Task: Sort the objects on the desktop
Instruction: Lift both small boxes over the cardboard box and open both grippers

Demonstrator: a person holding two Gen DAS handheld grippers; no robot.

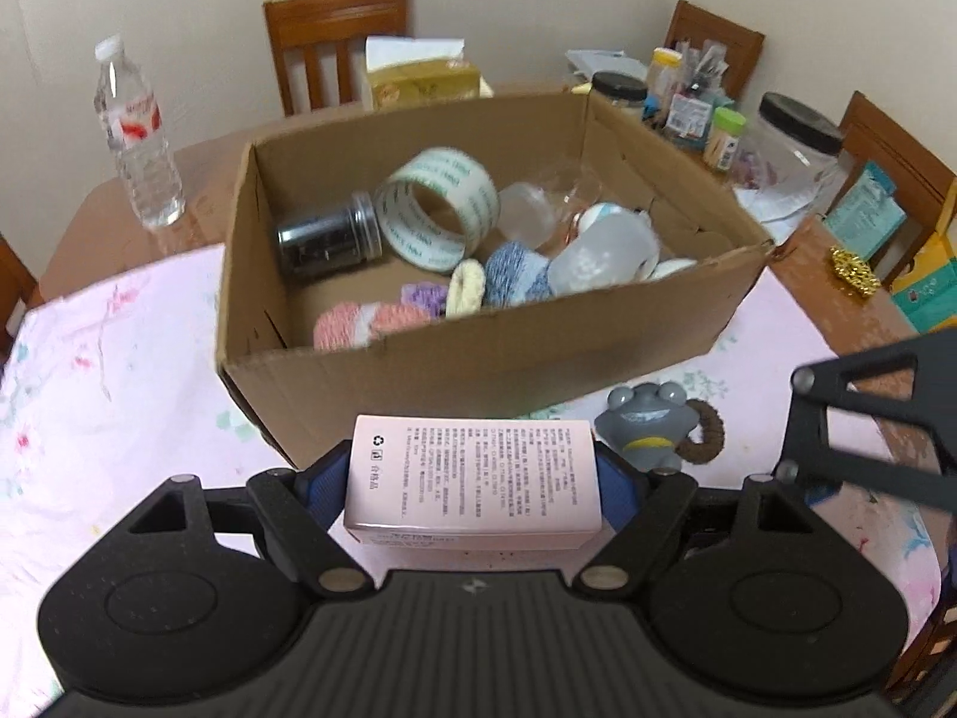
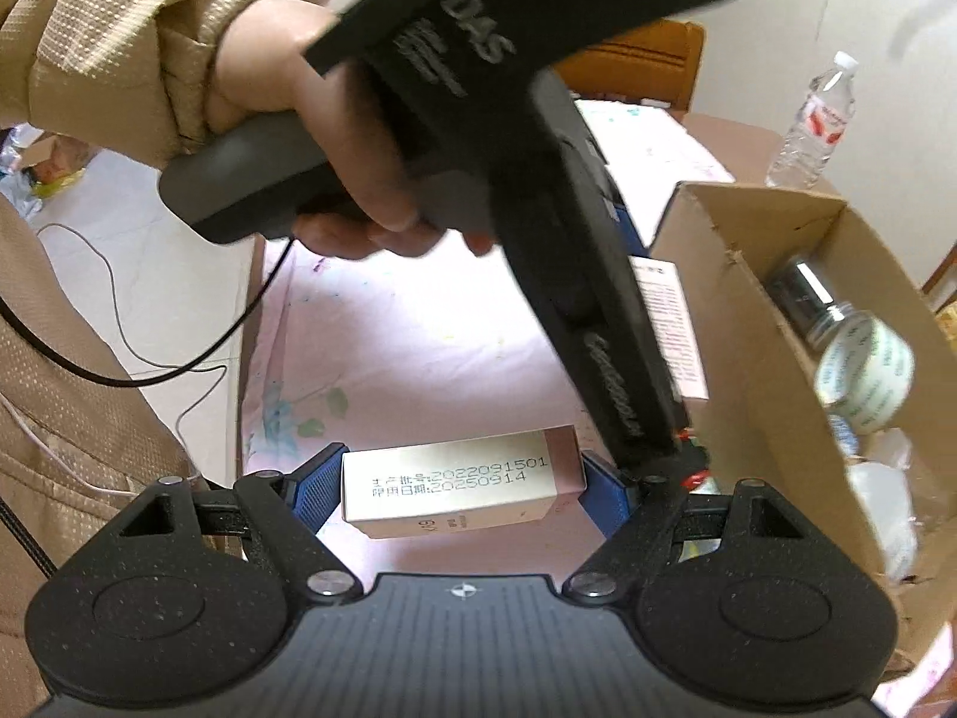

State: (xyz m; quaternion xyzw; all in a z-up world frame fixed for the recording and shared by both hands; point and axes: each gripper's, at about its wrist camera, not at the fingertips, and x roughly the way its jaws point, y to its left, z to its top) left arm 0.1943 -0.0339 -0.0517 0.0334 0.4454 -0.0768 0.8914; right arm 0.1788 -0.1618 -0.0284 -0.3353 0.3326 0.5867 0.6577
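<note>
Small pink box (image 2: 460, 487) is clamped btwn blue pads (image 2: 317, 493) of right gripper (image 2: 463, 493). Left gripper (image 2: 538, 179), held by a hand (image 2: 335, 137), is seen above; cardboard box (image 2: 771, 359) w/ tape roll (image 2: 867, 371) lies to its right.

Left tongs (image 1: 472, 478), right tongs (image 2: 457, 478): both clamped on load.

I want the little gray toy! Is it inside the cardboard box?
No, the gray toy stands on the pink cloth outside the cardboard box, beside its front wall.
</note>
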